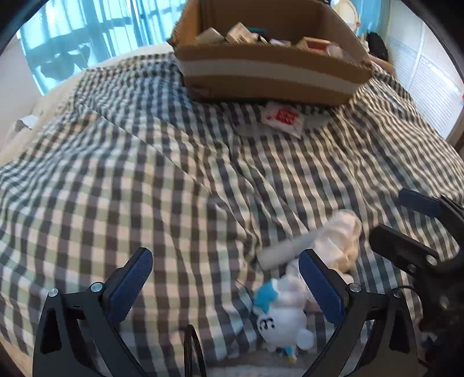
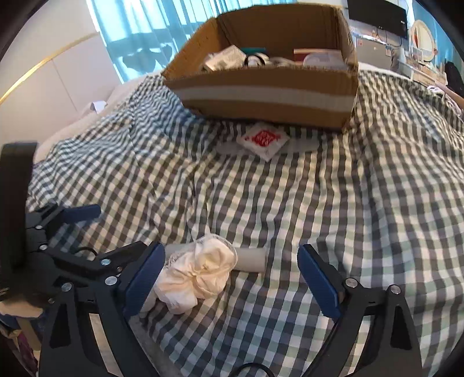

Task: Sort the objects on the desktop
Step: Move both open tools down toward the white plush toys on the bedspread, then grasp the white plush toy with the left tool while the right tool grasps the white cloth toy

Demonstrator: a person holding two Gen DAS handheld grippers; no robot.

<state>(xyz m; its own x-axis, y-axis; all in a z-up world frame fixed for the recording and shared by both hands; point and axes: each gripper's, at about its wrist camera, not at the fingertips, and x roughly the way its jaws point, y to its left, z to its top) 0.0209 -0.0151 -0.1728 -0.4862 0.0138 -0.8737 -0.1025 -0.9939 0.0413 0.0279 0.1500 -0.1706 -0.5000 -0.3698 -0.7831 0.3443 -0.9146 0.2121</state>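
A cardboard box (image 1: 269, 72) holding several small items stands at the far side of the checked cloth; it also shows in the right wrist view (image 2: 261, 92). A white-and-red packet (image 1: 282, 117) (image 2: 262, 139) lies just in front of it. My left gripper (image 1: 226, 284) is open and empty; a white-and-blue plush toy (image 1: 282, 313) lies near its right finger. My right gripper (image 2: 232, 278) is open, with a crumpled white bag (image 2: 200, 272) (image 1: 339, 240) and a white tube (image 2: 250, 258) (image 1: 281, 252) between its fingers, the bag touching the left one.
The checked cloth (image 2: 362, 188) is wrinkled and covers a bed-like surface. Blue curtains (image 2: 145, 32) hang behind. A desk with a monitor (image 2: 377, 14) and mirror stands at the far right. The other gripper shows at each view's edge.
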